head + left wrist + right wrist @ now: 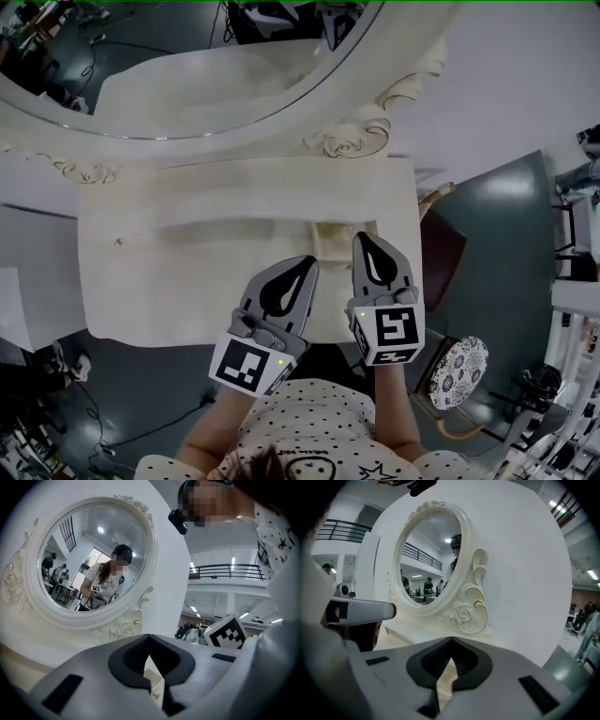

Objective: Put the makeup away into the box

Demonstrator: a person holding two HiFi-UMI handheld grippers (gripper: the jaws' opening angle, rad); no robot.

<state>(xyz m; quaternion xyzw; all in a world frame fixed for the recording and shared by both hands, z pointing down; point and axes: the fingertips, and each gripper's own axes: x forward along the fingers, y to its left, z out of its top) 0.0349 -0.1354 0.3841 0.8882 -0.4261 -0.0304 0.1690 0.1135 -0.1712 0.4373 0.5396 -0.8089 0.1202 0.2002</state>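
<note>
**Looking for makeup that no view showed**

Neither the makeup nor the box appeared in any of the three views, so I could not place either on the dressing table or say whether anything was already put away.

The left gripper (309, 262) and the right gripper (364, 237) hung side by side over the near edge of the tabletop (178, 281), toward its right corner. Each pair of tongs was pressed together at the tips with nothing between them. Only pale table surface showed through the gap behind the pads in each gripper view.

The likeliest trouble, as I judged it, was a blind reach. The gripper bodies covered the strip of tabletop beneath them. A small item lying there could have been nudged off the near edge before the tongs were spread to take it. A forward push with the tongs pressed together could also have knocked the carved frame of the mirror (234, 141), which stood along the far edge.

A pale patch (330, 232) just beyond the gripper tips was too faint to name. It may have been a stain, a recess or a lid. A small knob (117, 242) near the left edge was barely more than a speck. The tabletop's near right corner was cut off behind the right gripper, and a patterned stool (457, 370) stood beyond it.
</note>
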